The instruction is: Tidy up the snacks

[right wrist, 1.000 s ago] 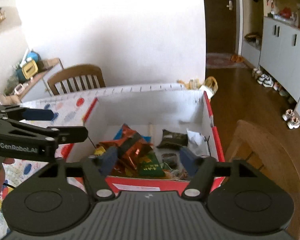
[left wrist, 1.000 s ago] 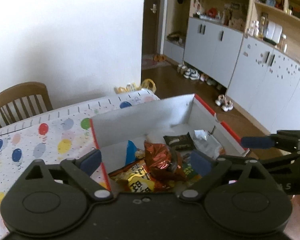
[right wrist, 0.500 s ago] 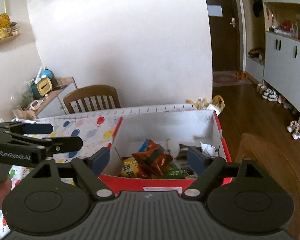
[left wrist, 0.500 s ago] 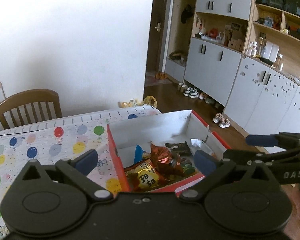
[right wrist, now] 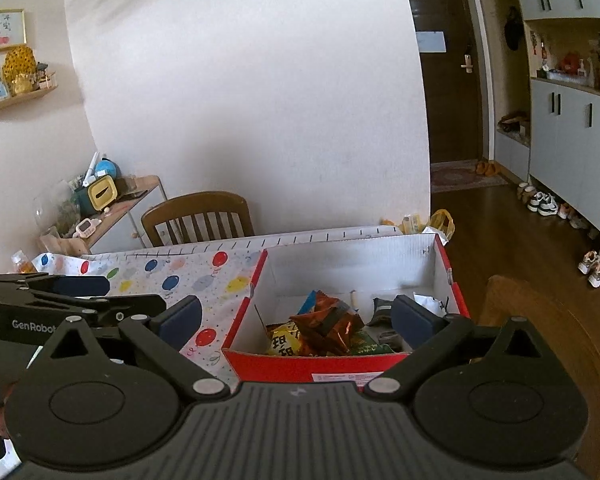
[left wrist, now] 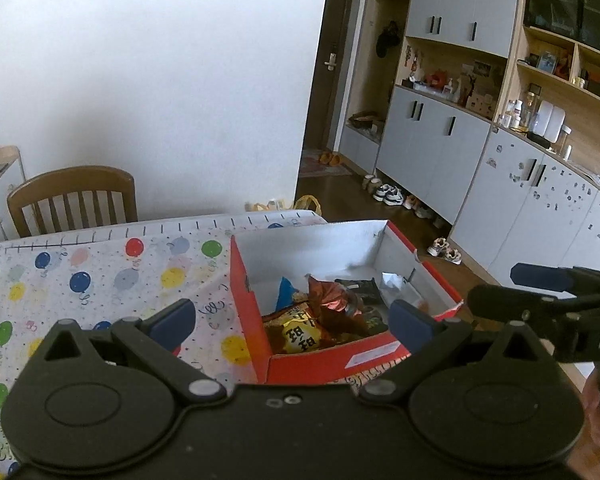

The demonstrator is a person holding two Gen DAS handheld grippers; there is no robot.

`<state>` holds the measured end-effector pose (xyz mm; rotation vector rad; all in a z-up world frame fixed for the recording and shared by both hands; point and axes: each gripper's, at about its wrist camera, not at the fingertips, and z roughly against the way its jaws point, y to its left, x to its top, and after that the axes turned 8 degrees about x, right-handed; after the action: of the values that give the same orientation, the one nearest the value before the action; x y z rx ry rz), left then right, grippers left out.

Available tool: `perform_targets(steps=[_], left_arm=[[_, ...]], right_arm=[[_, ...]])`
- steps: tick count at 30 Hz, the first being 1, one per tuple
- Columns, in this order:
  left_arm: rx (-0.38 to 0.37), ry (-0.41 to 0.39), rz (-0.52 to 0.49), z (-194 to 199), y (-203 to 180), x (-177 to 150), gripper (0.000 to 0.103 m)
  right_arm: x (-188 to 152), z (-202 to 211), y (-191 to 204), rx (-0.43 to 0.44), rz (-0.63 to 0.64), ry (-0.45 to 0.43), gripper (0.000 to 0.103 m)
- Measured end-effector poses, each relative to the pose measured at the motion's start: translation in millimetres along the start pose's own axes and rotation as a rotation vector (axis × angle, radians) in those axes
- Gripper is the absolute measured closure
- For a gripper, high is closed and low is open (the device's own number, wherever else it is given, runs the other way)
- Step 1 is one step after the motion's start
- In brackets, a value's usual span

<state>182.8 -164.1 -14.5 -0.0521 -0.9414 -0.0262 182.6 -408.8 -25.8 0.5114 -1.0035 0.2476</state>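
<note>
Left wrist view: the left claw now sits higher and farther back from the red box than one second ago, when its fingers hung just over the snacks. Its jaws are wide apart and hold nothing. The box stands on the bench, at the right end of the balloon-pattern cloth, and the snacks lie in a loose heap inside it: a yellow bag, a crumpled orange-brown wrapper, a blue packet, a dark packet and a silver one. The right claw shows at the right edge, level with the box rim and beside it, apart from the box. I judge that the packing step is finished or paused, because all snacks I can see are inside the box and no snack lies on the visible part of the cloth.

Right wrist view: the right claw has also drawn back and up; the box looks smaller and lower in the picture than before. Its jaws are spread and empty. It points forward and slightly down at the near wall of the box, above the bench edge. The left claw shows at the left, over the cloth, its fingers close to parallel. A wooden chair stands behind the bench, well apart from both claws.
</note>
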Motion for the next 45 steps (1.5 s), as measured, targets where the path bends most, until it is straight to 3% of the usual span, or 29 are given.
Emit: perform_targets(steps=[26,45], left_arm=[[-0.013,-0.009,0.028,10,5,1,0.0],[-0.07,-0.016,0.008,6,-13,5,0.0]], right_arm=[[-1,4,6,-0.012,-0.014,-0.009,0.001],[-3,11,0,-0.029,-0.046,-0.015,0.001]])
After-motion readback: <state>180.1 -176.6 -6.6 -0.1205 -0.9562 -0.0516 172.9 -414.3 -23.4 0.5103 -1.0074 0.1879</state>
